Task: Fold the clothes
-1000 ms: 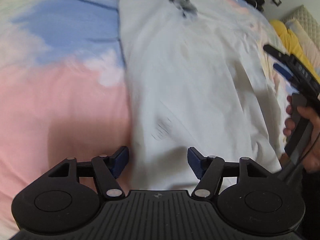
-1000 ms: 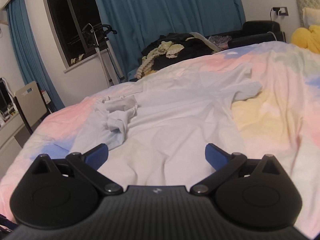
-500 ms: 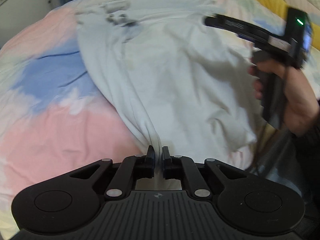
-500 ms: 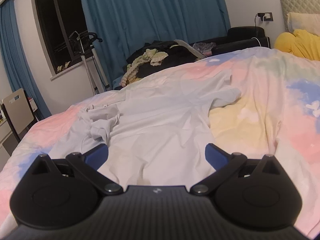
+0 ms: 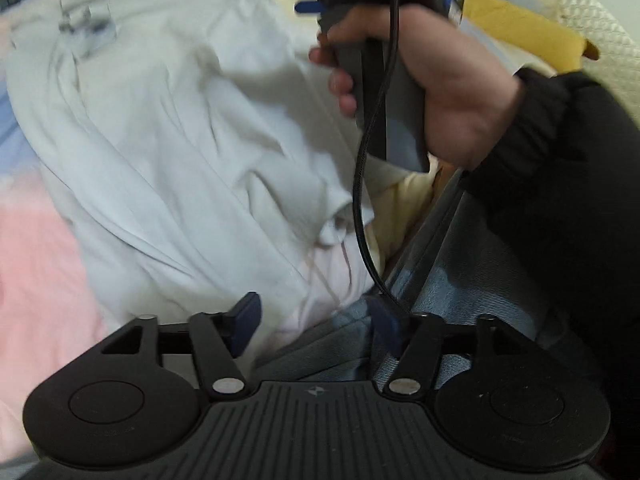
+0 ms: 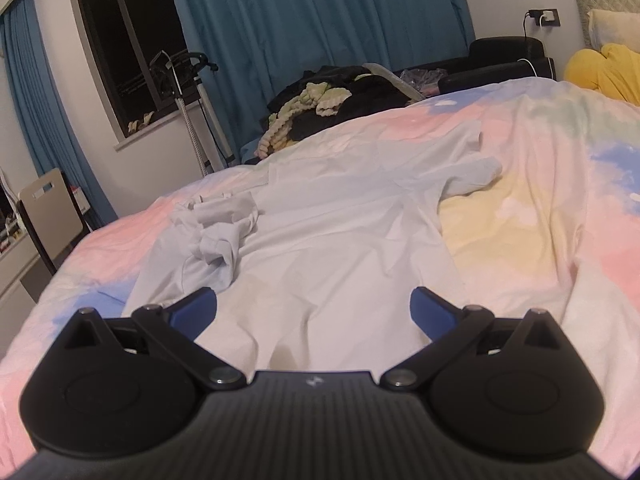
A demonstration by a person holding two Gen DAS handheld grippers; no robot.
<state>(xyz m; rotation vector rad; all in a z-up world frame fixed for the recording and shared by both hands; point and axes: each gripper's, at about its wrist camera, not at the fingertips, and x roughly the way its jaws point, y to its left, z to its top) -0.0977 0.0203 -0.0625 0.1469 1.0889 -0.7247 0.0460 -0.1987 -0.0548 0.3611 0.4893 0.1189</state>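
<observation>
- Your left gripper (image 5: 316,324) has its fingers apart and holds nothing; the white shirt (image 5: 168,160) lies just beyond them.
- Your right gripper (image 6: 314,308) is wide open and empty, above the shirt's near hem on the bed (image 6: 540,208).

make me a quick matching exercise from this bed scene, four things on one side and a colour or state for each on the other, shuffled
Things:
1. white shirt
2. curtain
3. left gripper
4. plush toy

Colour or state:
a. yellow
b. open, holding nothing
c. spread on the bed, one sleeve crumpled
d. teal blue

Pairs: 1-c, 2-d, 3-b, 4-a
</observation>
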